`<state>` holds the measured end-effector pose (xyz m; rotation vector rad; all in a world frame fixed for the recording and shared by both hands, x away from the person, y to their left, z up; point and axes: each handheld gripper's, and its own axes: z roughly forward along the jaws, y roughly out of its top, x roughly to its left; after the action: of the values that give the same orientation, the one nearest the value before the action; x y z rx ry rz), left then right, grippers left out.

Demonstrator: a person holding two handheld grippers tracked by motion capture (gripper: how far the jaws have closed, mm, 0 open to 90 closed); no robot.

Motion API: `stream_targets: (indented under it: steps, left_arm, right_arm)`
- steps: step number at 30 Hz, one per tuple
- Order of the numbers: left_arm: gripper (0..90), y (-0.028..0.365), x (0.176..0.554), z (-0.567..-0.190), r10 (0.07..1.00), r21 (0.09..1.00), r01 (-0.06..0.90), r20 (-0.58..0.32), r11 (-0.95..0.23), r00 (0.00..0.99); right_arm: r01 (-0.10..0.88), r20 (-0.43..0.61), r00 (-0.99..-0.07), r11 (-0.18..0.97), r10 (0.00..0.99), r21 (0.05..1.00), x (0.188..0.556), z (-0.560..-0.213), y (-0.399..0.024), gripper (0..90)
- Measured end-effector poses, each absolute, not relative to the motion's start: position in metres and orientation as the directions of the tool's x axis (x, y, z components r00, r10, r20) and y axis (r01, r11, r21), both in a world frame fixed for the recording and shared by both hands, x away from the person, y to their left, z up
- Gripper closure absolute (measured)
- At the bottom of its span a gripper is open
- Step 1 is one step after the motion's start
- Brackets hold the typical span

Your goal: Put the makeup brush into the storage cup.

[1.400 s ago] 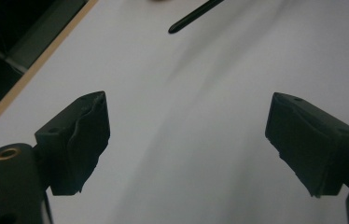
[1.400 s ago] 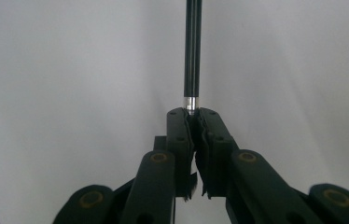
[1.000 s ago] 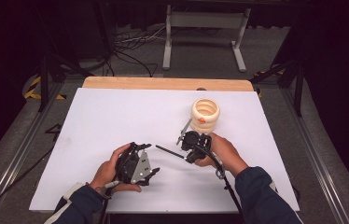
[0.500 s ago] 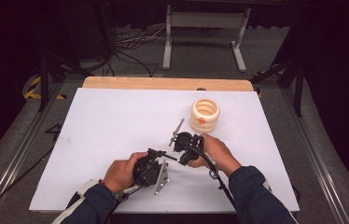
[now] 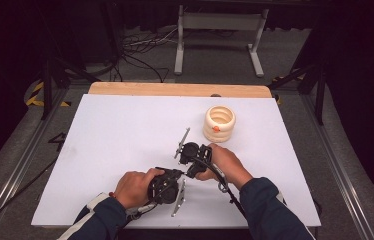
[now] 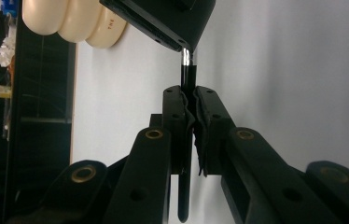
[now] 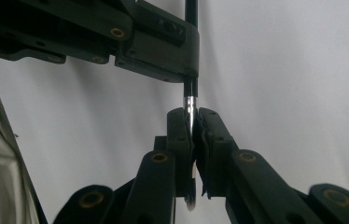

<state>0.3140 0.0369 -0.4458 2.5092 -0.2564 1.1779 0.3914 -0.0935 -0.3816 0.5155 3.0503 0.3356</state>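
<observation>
Both grippers, left (image 5: 171, 181) and right (image 5: 191, 156), clamp one thin black pen (image 6: 187, 83) at centre frame. Looks light, stiff and slick. Hold mid-barrel, not the silver band.

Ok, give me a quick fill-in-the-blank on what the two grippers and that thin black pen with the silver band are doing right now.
1. Both the left gripper and the right gripper are shut on the same thin black ____ with a silver band.
2. The cream ribbed ring-stack holder stands on the ____ table.
3. The holder lies nearer the ____ gripper.
Missing words: pen; white; right
</observation>
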Motion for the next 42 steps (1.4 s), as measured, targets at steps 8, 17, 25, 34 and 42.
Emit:
stream_targets:
  steps: [8, 17, 25, 34, 42]
  left_arm:
    - [83.6, 0.044, 0.318, -0.439, 0.035, 0.308, -0.284, 0.731, -0.908, 0.682]
    - [83.6, 0.060, 0.330, -0.429, 0.153, 0.477, -0.209, 0.614, -0.854, 0.774]
    - [83.6, 0.074, 0.342, -0.423, 0.248, 0.596, -0.122, 0.500, -0.794, 0.830]
    - [83.6, 0.085, 0.349, -0.416, 0.301, 0.676, -0.074, 0.421, -0.733, 0.856]
    - [83.6, 0.095, 0.354, -0.411, 0.351, 0.736, -0.030, 0.358, -0.677, 0.865]
  right_arm:
    - [0.332, 0.017, -0.940, 0.897, 0.342, 0.293, 0.391, -0.373, -0.104, 79.4]
    - [0.331, -0.058, -0.917, 0.837, 0.394, 0.436, 0.385, -0.352, -0.126, 51.7]
    - [0.227, -0.189, -0.880, 0.735, 0.436, 0.639, 0.367, -0.329, -0.160, 37.4]
    - [0.161, -0.270, -0.816, 0.650, 0.511, 0.742, 0.350, -0.341, -0.199, 25.9]
    - [0.137, -0.295, -0.789, 0.621, 0.540, 0.772, 0.336, -0.360, -0.221, 23.1]
